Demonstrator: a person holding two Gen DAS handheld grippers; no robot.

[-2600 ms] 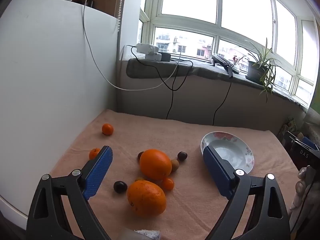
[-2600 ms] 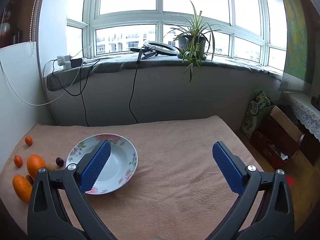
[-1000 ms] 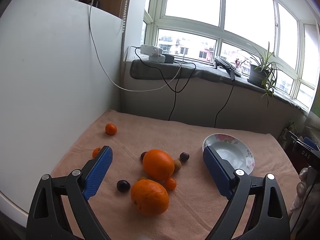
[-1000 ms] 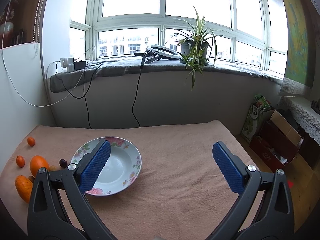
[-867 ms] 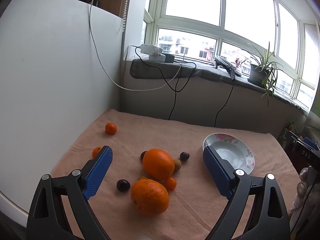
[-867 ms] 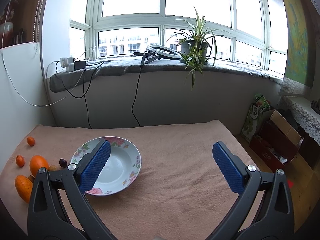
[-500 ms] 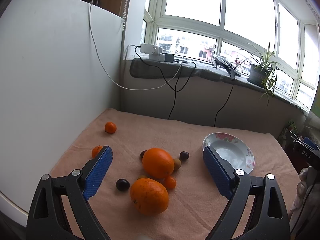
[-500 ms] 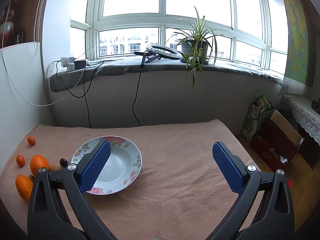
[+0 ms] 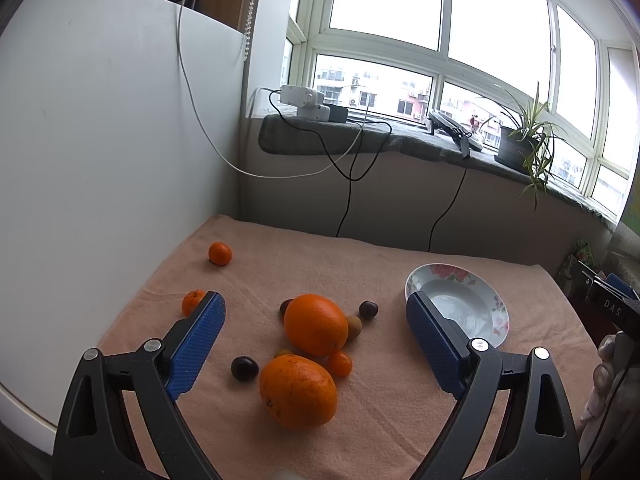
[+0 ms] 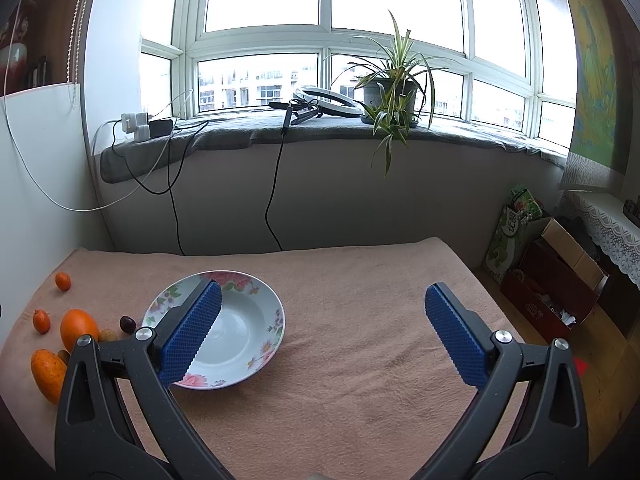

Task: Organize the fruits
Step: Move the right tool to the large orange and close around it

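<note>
Two large oranges lie on the pink cloth, a near one (image 9: pixel 298 391) and a far one (image 9: pixel 315 324), both between the jaws of my open, empty left gripper (image 9: pixel 316 334), which hangs above them. Around them lie small tangerines (image 9: pixel 220 253) (image 9: pixel 193 301) (image 9: pixel 340 363), dark plums (image 9: pixel 244 367) (image 9: pixel 368 309) and a brownish small fruit (image 9: pixel 353 325). An empty flowered white plate (image 9: pixel 464 300) sits to the right. My right gripper (image 10: pixel 324 330) is open and empty above the plate's right side (image 10: pixel 248 324); the fruits show at that view's left edge (image 10: pixel 79 329).
A white panel (image 9: pixel 100 168) walls the table's left side. A low wall with hanging cables (image 9: pixel 348 200) and a windowsill with a potted plant (image 10: pixel 390 92) stands behind. Cardboard boxes (image 10: pixel 556 276) stand on the floor past the table's right edge.
The left gripper has drawn back and up a little, so the fruits look slightly smaller. The right gripper has hardly moved. Both stay open.
</note>
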